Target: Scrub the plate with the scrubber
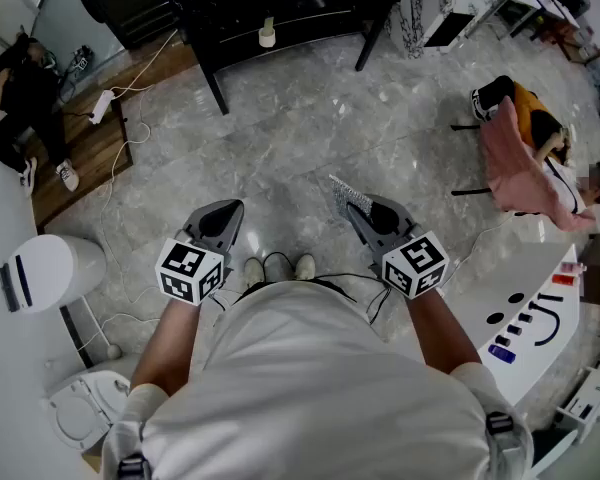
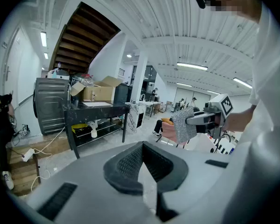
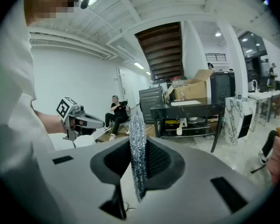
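The left gripper (image 2: 143, 164) has its jaws pressed together with nothing between them, held out over the marble floor (image 1: 280, 138). The right gripper (image 3: 140, 164) is clamped on the scrubber (image 3: 137, 129), a thin silvery mesh pad standing on edge and sticking out past the jaws. It looks light, soft and floppy, so a hold nearer its middle should stop it folding under pressure; no plate shows in any view
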Tool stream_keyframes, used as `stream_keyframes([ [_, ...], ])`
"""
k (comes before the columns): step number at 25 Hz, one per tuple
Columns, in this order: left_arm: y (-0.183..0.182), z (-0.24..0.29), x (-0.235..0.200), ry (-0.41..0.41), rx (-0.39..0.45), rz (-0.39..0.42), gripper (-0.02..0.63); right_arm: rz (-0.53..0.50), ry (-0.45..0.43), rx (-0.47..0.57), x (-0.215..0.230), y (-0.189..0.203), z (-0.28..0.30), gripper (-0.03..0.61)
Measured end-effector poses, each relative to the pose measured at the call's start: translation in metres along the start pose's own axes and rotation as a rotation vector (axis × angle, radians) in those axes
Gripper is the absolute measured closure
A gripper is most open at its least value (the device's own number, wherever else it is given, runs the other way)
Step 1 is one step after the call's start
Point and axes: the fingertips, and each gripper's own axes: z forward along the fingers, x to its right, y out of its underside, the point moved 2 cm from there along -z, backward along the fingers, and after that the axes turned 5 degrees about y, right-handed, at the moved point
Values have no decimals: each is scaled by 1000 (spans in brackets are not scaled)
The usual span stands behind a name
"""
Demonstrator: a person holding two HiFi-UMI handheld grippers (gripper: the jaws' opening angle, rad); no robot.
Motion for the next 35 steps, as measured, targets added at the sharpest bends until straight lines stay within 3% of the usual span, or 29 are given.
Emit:
stream_keyframes([
  [9,-24,64,34,1,-3,35,615,18,3,9,70,13,-21,504],
  [13,-30,82,28,-33,4,28,615,63,-3,12,92,15,-17,502],
  [16,-37,96,19,-35,2,20,561,86,16,31,112,8,-11,502],
  [18,-42,109,9,-35,4,21,561,93,25,41,126,4,-2,502],
  [25,-77,170,-70,-5,16,0,543,98,68,44,177,-28,60,502],
  [35,-182,251,-204,35,66,20,535,61,137,30,254,-119,171,502],
])
